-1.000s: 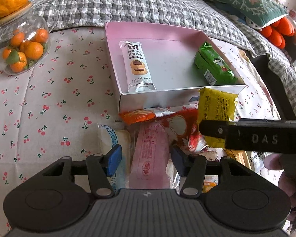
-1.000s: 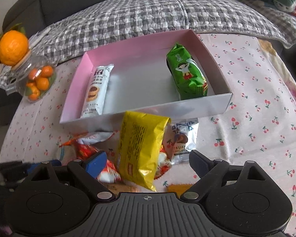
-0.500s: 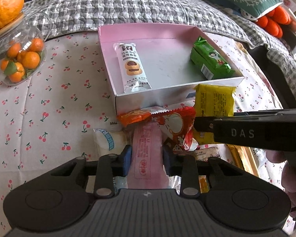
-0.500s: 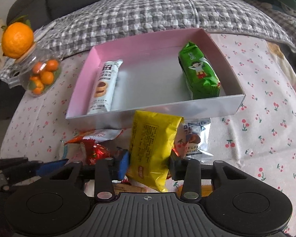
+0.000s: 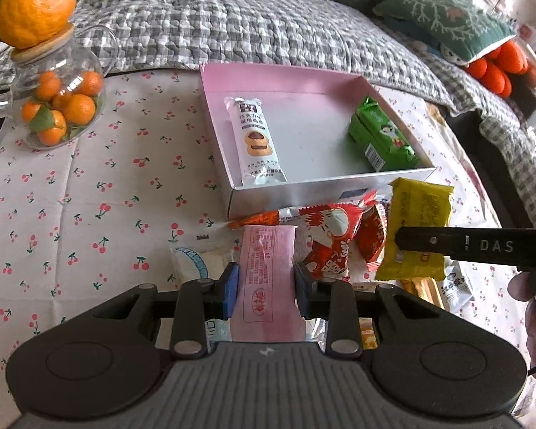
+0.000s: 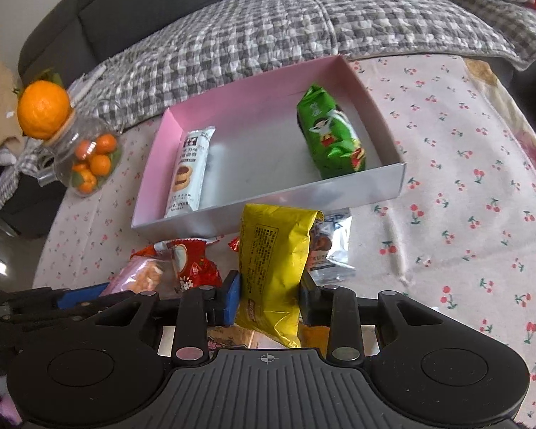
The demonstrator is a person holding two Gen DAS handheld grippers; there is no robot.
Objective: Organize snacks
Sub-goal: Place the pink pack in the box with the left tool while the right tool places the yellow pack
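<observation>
Left tongs (image 5: 266, 286) clamped on pink packet (image 5: 266, 279), right tongs (image 6: 269, 298) on yellow packet (image 6: 273, 264) — lift clear of the heap, then lower flat into box (image 6: 339, 189).

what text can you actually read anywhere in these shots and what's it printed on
"DAS": right gripper, on its black side.
"TRUFFL": silver chocolate packet, partly hidden.
Pink packet, yellow packet, white cookie packet, green packet: print too small or blurred to read.
</observation>
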